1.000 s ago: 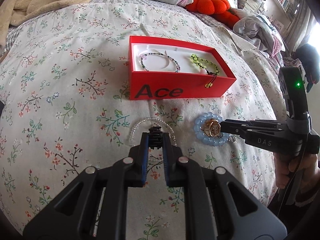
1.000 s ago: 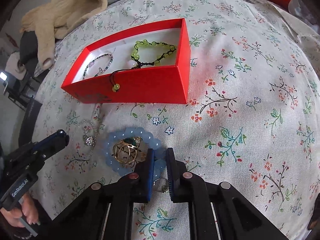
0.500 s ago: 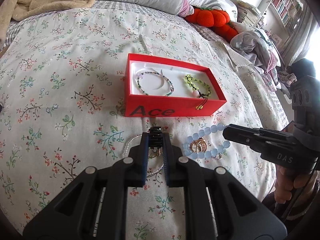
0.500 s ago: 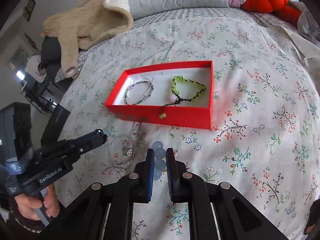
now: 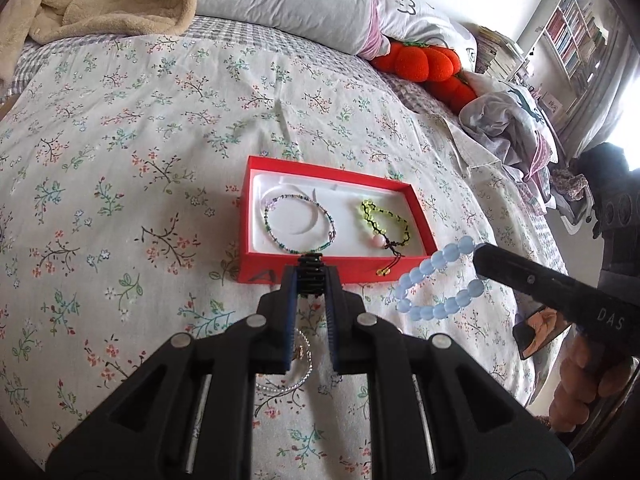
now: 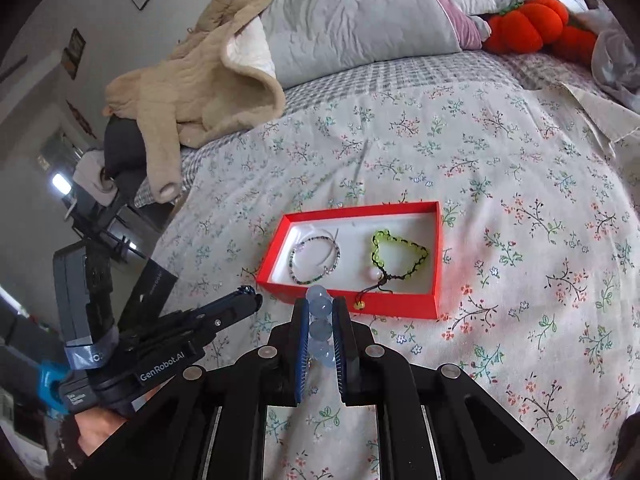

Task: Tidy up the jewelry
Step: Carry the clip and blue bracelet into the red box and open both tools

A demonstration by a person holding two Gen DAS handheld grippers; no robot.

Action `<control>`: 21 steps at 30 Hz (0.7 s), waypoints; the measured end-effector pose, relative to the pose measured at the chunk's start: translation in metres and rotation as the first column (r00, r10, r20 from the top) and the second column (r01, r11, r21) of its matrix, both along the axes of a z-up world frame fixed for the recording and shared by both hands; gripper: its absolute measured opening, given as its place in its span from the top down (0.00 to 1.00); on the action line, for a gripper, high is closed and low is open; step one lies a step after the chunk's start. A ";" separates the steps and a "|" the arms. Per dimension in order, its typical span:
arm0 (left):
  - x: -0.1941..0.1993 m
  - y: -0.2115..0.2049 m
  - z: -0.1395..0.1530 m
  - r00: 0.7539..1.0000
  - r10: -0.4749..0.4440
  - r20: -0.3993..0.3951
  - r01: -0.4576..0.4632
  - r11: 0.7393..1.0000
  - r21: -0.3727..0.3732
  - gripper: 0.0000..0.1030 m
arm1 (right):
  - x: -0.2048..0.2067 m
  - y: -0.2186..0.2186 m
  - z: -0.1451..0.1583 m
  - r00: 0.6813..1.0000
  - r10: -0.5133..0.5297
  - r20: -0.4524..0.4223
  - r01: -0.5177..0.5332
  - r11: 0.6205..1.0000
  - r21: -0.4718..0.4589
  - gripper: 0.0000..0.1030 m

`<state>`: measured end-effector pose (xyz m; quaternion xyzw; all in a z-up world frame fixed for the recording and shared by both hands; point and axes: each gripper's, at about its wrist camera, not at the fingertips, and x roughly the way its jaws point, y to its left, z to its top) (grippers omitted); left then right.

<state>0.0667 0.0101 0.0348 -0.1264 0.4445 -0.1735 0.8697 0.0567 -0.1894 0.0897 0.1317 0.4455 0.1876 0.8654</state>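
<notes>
Your right gripper (image 6: 320,312) has its jaws clamped on the blue bead bracelet (image 5: 440,284), hanging above the bed (image 5: 140,160) near the red box (image 5: 336,270), while your left gripper (image 5: 312,276) grips the clear bracelet (image 5: 298,364).

The floral bedspread (image 6: 520,184) lies bare to the right of and beyond the red box (image 6: 400,305) — open passage there. Inside the box, a thin beaded bracelet (image 6: 316,258) and a green bead bracelet (image 6: 400,250) fill both halves. The beige jacket (image 6: 192,92), grey pillow (image 6: 360,16) and orange plush (image 6: 532,26) crowd the far edge.
</notes>
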 end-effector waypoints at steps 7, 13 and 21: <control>0.024 -0.009 -0.009 1.000 -0.005 0.004 0.005 1.000 0.012 0.86 | 0.022 0.000 0.009 0.998 -0.034 0.054 0.033 0.999 0.020 0.89; 0.039 -0.016 -0.020 1.000 -0.010 -0.002 0.010 0.999 0.036 0.86 | 0.043 0.004 -0.003 0.998 -0.037 0.056 0.036 0.999 0.019 0.89; 0.049 -0.022 -0.027 1.000 -0.014 -0.015 0.015 0.998 0.059 0.86 | 0.059 -0.013 -0.034 0.997 -0.079 -0.009 0.078 0.995 -0.064 0.89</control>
